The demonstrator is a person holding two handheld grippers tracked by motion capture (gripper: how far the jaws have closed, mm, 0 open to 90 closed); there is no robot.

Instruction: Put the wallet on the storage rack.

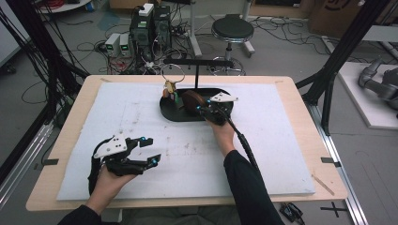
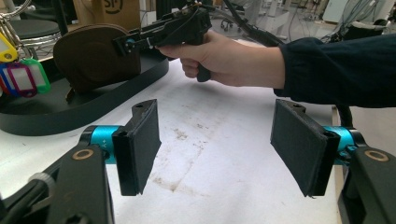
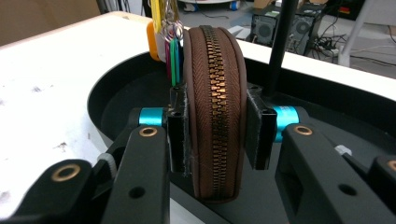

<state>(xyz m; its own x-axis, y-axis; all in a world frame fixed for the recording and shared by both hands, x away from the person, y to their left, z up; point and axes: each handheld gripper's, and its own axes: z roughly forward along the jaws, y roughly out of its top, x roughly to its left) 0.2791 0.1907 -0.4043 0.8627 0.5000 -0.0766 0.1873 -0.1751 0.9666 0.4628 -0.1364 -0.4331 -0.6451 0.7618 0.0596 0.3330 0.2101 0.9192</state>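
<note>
Leather-look brown pouch (image 3: 214, 116), round and flat with a brass-coloured zip running along its edge, stands on edge in the black oval tray (image 3: 116, 88) at the far middle of the counter (image 1: 70, 117). The right gripper (image 3: 215, 126) has its jaws clenched on the pouch, one black pad pressed to each flat face, the zip facing the camera between them. From the high view the right gripper (image 1: 210, 110) reaches in over the tray's (image 1: 169, 114) near rim, with the pouch (image 1: 191, 101) just beyond it.

Beside the pouch, plastic key tags (image 3: 172, 51) in orange, green and pink hang from a metal ring; in the left gripper view they (image 2: 21, 70) hang at the left of the pouch (image 2: 93, 60). A thin black post (image 3: 280, 42) rises from the tray behind the pouch, carrying a crossbar (image 1: 197, 62) seen from above.

The left gripper (image 1: 141, 150) is held low over the near left of the counter, well apart from the tray, its jaws spread wide and holding nothing; its flat rectangular pads (image 2: 142, 144) are dark and matte, on turquoise metal pivots. A white foam-like mat (image 1: 263, 154), scuffed and stained, covers most of the pale wooden counter.
</note>
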